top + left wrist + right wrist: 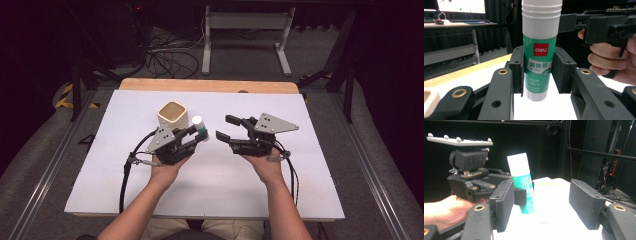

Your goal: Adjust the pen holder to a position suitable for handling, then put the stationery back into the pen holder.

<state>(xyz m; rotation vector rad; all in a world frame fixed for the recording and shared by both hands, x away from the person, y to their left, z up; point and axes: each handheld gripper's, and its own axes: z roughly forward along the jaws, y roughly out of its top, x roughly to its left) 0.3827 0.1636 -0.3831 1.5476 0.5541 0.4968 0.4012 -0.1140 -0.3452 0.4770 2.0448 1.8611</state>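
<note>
A green and white glue stick [198, 126] stands upright just above the white table, its cap on top. My left gripper [200, 134] is shut on its green body, pads pressed on both sides [539, 57]. Just behind and left of it stands a cream square cup [173, 116], open at the top. My right gripper [223, 127] is open a short way to the right of the stick, jaws pointing left toward it, nothing between them. In the right gripper view the glue stick [522, 185] stands ahead near the left jaw of my right gripper [546, 202].
The white table top [225, 190] has bare room in front and to both sides of the hands. A wooden strip [207, 85] runs along its far edge. Behind it on the floor are a metal stand [245, 30] and loose cables.
</note>
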